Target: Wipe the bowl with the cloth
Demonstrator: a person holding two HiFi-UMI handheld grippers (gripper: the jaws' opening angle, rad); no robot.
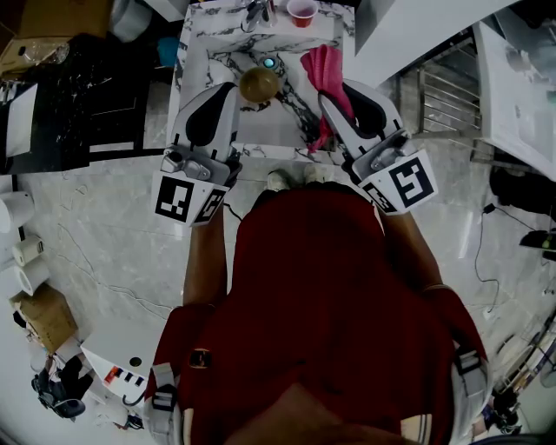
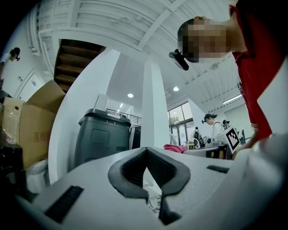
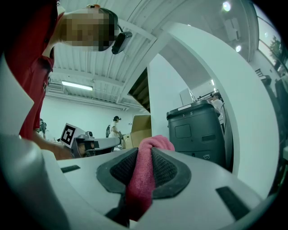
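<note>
Bowl (image 1: 259, 84): brown, round, sitting on the marble tabletop (image 1: 204, 43) near its front half, not yet touched by the cloth. It lies between my two grippers, just beside the tip of the left gripper (image 1: 231, 89) and a little apart from the right gripper (image 1: 328, 101). The head view does not settle whether the left tip touches its rim. Cloth (image 3: 143, 179): pink, pinched between the fingers of the right gripper, which are clamped on a fold. The fold rises above the pads, and the rest trails down and out onto the tabletop to the right of the bowl. Likely reason for this grip: it leaves a loose wad free ahead of the fingers to serve as the wiping face. Left gripper, own view: fingers closed on nothing, with only a small diamond-shaped gap between the pads through which marble shows. No bowl is between them. I judge this gripper is stationed there to steady the bowl, but it has no hold on it now. A red cup (image 1: 301, 10) stands at the far edge, well clear. Status: wipe not started. Next, the cloth must be carried left onto the bowl.
</note>
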